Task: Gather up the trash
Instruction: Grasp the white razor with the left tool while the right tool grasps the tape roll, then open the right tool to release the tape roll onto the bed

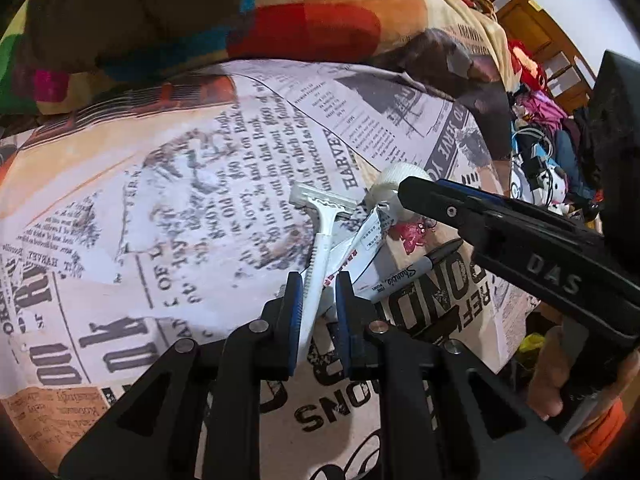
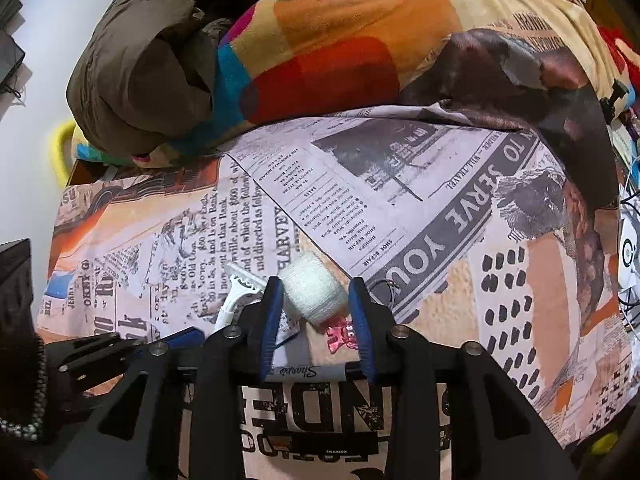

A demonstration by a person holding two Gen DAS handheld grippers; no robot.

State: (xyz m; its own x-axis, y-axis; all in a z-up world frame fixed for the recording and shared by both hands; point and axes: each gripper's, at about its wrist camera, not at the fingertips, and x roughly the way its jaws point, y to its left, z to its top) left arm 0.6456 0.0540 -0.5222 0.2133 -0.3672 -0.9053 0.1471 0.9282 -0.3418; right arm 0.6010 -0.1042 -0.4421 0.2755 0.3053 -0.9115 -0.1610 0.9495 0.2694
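Note:
A white disposable razor (image 1: 320,236) lies on a newspaper-print bedsheet (image 1: 180,200), partly on a white paper label (image 1: 370,236). My left gripper (image 1: 318,304) is shut on the razor's handle, blue pads on both sides. In the right wrist view the razor (image 2: 240,292) shows at left, with the left gripper (image 2: 176,340) low beside it. A white gauze roll (image 2: 312,296) fills the gap between the pads of my right gripper (image 2: 316,308), which is shut on it. From the left wrist view the right gripper (image 1: 416,196) reaches in from the right onto the roll (image 1: 396,174).
A black Sharpie marker (image 2: 308,372) and a small pink trinket (image 2: 340,336) lie just behind the roll. A colourful blanket (image 2: 340,40) and a brown jacket (image 2: 140,60) are piled at the far side of the bed. Clutter (image 1: 540,152) lies beyond the right edge.

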